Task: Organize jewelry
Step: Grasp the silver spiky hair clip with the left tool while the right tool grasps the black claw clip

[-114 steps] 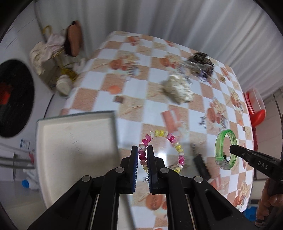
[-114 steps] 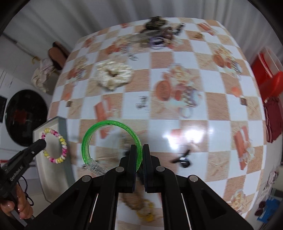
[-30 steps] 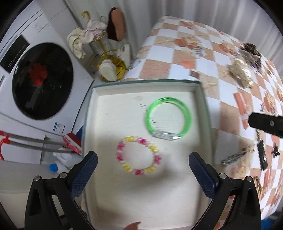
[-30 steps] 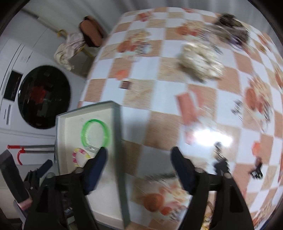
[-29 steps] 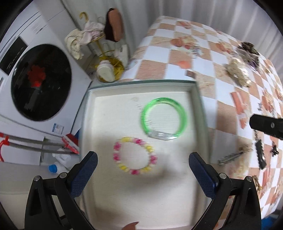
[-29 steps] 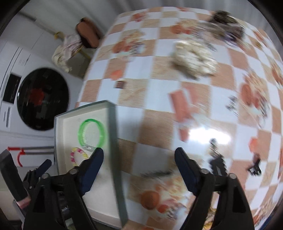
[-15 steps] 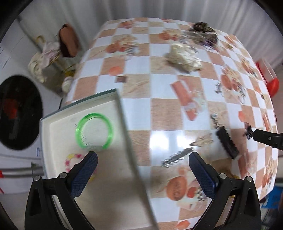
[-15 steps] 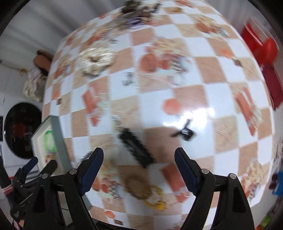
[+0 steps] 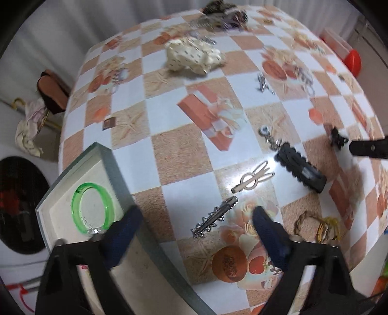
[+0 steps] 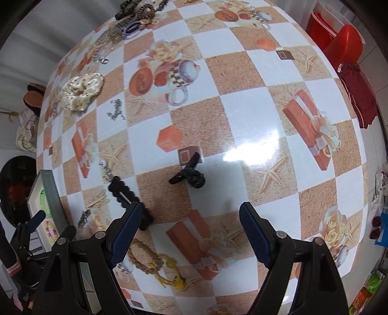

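My left gripper (image 9: 194,230) hangs over the checkered table beside the grey tray (image 9: 116,174), its jaws wide and closing. A spiky silver hair clip (image 9: 214,216) lies on the cloth between its fingers, untouched. The green bangle (image 9: 93,208) rests in the tray; the beaded bracelet (image 10: 51,230) shows there in the right wrist view. My right gripper (image 10: 191,230) is open above the table with nothing between its fingers. A small black bow clip (image 10: 190,173) lies just ahead of it, and a long black hair clip (image 10: 129,198) sits by its left finger.
A silver bunny clip (image 9: 253,178), a braided rope bracelet (image 10: 155,261), a cream scrunchie (image 9: 194,57) and loose silver chains (image 9: 264,84) lie scattered. A jewelry pile (image 10: 135,14) sits at the far edge. A red stool (image 10: 339,38) stands beyond the table.
Both grippers have swung from over the tray to over the table, leaving the green bangle and beaded bracelet in the tray. The left jaws have narrowed slightly.
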A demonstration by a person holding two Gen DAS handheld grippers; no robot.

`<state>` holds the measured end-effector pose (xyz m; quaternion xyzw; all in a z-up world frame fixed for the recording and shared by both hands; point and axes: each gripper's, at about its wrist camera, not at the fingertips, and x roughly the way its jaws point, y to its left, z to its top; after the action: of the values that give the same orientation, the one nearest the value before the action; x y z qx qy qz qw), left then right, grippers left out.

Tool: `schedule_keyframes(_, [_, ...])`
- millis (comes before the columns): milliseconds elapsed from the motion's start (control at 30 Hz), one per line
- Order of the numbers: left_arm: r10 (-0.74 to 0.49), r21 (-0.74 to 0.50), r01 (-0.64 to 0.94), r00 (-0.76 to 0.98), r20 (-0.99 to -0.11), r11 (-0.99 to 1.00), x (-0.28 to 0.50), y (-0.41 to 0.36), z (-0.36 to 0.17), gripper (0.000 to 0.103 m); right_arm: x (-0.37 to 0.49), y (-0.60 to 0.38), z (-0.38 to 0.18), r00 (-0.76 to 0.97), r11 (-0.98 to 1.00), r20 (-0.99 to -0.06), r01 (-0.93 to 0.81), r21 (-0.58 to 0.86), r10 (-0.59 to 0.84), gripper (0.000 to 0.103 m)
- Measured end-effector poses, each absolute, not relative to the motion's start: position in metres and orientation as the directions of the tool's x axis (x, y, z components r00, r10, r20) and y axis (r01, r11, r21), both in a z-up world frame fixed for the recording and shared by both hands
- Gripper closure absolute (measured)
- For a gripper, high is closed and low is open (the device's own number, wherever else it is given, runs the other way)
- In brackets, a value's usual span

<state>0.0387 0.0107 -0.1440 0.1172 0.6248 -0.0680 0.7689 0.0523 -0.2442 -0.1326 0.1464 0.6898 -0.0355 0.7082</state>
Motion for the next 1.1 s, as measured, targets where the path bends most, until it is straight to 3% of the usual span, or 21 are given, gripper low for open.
schedule_keyframes(167, [0.032, 0.085, 0.289, 0.184, -0.982, 0.954, 0.04, 0.004, -0.157, 0.011, 0.058, -0.245, -0.144, 0.034, 0.956, -0.99, 0.255, 0.142, 0.138, 0.018])
schedule_keyframes(233, [0.035, 0.085, 0.3, 0.167, -0.985, 0.95, 0.041, 0.003, -0.163, 0.022, 0.063, -0.245, -0.151, 0.029, 0.956, -0.991, 0.262, 0.134, 0.131, 0.018])
schedule_keyframes(467, [0.029, 0.058, 0.291, 0.101, -0.994, 0.955, 0.044, 0.006, -0.182, 0.024, 0.076, -0.241, -0.172, 0.015, 0.96, -0.995, 0.261, 0.1, 0.099, 0.019])
schedule_keyframes(500, [0.016, 0.044, 0.288, 0.098, -0.995, 0.957, 0.044, 0.006, -0.182, 0.029, 0.078, -0.238, -0.172, 0.025, 0.966, -0.996, 0.244, 0.084, 0.08, 0.019])
schedule_keyframes(600, [-0.021, 0.005, 0.283, 0.087, -0.996, 0.959, 0.047, 0.006, -0.181, 0.045, 0.083, -0.23, -0.172, 0.032, 0.98, -0.999, 0.198, 0.032, 0.026, 0.029])
schedule_keyframes(667, [-0.043, -0.019, 0.284, 0.08, -0.996, 0.959, 0.046, 0.003, -0.18, 0.055, 0.085, -0.223, -0.171, 0.036, 0.986, -0.999, 0.167, -0.005, -0.011, 0.041])
schedule_keyframes(767, [-0.051, -0.023, 0.294, 0.087, -0.995, 0.956, 0.043, -0.002, -0.179, 0.075, 0.087, -0.216, -0.169, 0.048, 0.991, -0.998, 0.126, -0.036, -0.042, 0.074])
schedule_keyframes(1100, [-0.134, -0.118, 0.164, 0.089, -0.987, 0.979, 0.033, 0.005, -0.162, 0.075, 0.076, -0.232, -0.155, 0.063, 0.978, -0.995, 0.187, 0.093, 0.083, 0.077])
